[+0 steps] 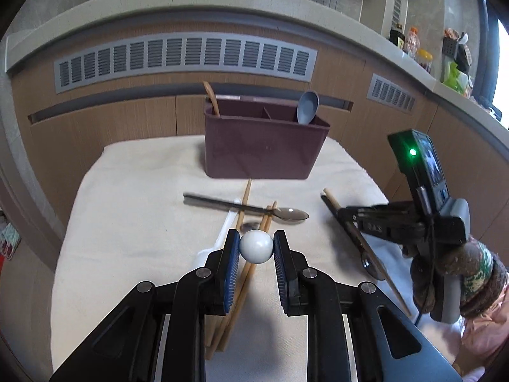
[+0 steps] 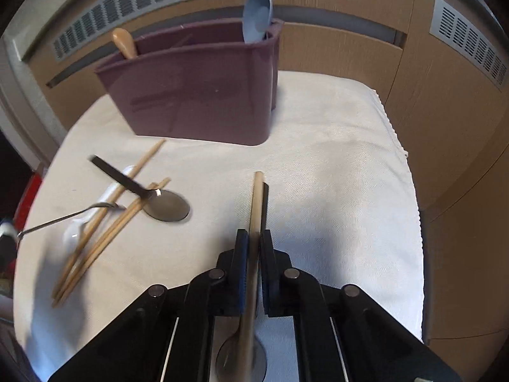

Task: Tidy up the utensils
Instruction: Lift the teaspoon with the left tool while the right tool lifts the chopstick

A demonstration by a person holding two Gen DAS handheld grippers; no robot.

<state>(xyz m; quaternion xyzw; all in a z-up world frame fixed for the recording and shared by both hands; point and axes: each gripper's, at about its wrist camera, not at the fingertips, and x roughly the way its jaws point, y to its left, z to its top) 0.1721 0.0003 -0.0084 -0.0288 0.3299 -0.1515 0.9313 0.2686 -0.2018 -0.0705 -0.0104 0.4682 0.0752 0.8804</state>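
A purple utensil holder [image 1: 264,140] stands at the back of the white cloth [image 1: 133,210]; it holds a wooden spoon [image 1: 211,98] on the left and a blue spoon [image 1: 308,107] on the right. My left gripper [image 1: 256,247] is shut on the white ball end of a thin metal spoon [image 1: 256,247], above loose wooden chopsticks [image 1: 245,273], a white plastic spoon [image 1: 222,232] and a dark-handled metal spoon [image 1: 291,215]. My right gripper [image 2: 253,242] is shut on a wooden chopstick [image 2: 256,203] together with a dark-handled metal spoon [image 2: 241,356], lifted off the cloth.
Wooden cabinet fronts with grey vent grilles [image 1: 184,59] stand behind the table. A counter ledge [image 1: 423,63] at upper right carries bottles and jars. The cloth's right edge [image 2: 410,172] drops off close to the cabinets.
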